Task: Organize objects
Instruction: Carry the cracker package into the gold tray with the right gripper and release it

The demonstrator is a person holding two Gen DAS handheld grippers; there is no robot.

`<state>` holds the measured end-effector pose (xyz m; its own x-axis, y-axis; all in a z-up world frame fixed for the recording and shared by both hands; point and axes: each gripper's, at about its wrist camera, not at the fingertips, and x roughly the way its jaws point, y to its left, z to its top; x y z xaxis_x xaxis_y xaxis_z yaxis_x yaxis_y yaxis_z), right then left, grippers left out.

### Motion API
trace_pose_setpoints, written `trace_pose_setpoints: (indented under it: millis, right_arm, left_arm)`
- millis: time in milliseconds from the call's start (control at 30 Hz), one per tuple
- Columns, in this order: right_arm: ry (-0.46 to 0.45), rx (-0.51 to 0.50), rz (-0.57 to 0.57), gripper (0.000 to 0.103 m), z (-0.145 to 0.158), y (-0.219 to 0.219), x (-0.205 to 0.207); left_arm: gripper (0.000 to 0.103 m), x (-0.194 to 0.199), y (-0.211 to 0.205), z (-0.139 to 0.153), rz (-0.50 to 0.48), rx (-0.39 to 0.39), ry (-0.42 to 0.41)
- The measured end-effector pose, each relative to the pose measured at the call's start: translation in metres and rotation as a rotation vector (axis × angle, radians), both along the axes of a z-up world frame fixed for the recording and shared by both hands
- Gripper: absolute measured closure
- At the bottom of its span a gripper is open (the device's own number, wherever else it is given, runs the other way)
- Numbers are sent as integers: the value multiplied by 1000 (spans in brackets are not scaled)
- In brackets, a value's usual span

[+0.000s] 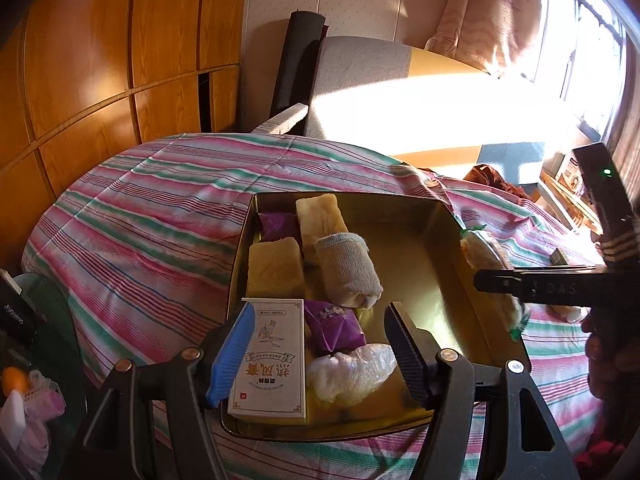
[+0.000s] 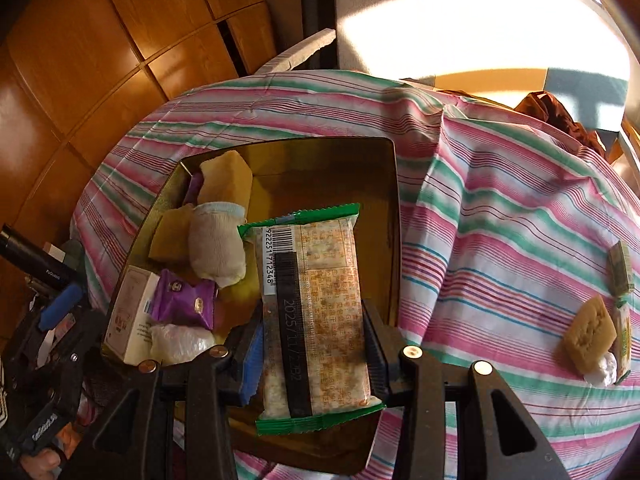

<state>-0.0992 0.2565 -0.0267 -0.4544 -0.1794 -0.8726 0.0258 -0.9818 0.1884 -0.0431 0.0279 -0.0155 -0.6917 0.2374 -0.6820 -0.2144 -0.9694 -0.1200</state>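
- Left wrist view: the left tool [image 1: 320,344] hangs half open and empty over the gold tin [image 1: 460,248], above the white box [image 1: 272,356]; nudging the box could upset the packed items.
- Right wrist view: the right tool [image 2: 312,344] clamps the green-edged snack packet [image 2: 316,316] over the tin's bare half; the slick wrapper could slip. The striped sheet [image 2: 500,200] probably covers a bed, beside a wooden wardrobe [image 2: 100,60].

tin [image 1: 460,240]: glossy metal | bedsheet [image 1: 160,208]: striped cloth | wardrobe [image 1: 100,60]: glossy wood
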Motion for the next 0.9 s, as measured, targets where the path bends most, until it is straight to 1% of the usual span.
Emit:
trace_pose_setpoints:
  millis: [167, 300, 400, 500, 567, 700, 900]
  right_arm:
    - [-37, 14, -46, 60, -20, -11, -43]
    - [-63, 58, -59, 60, -37, -27, -74]
    - [-86, 54, -81, 59, -48, -35, -94]
    - [-102, 15, -90, 58, -56, -40, -110]
    - [-113, -21, -86, 58, -58, -41, -114]
    - [-75, -38, -78, 57, -52, -40, -109]
    - [8, -22, -65, 57, -27, -39, -84]
  left_arm:
    - [35, -3, -13, -1, 27, 11, -8]
    - [35, -6, -20, -3, 44, 18, -18]
    - [35, -9, -23, -6, 52, 17, -27]
    - [35, -11, -26, -9, 60, 10, -34]
    - [35, -12, -29, -11, 69, 15, -39]
    - [34, -13, -33, -12, 82, 15, -40]
    - [33, -8, -32, -8, 85, 11, -26]
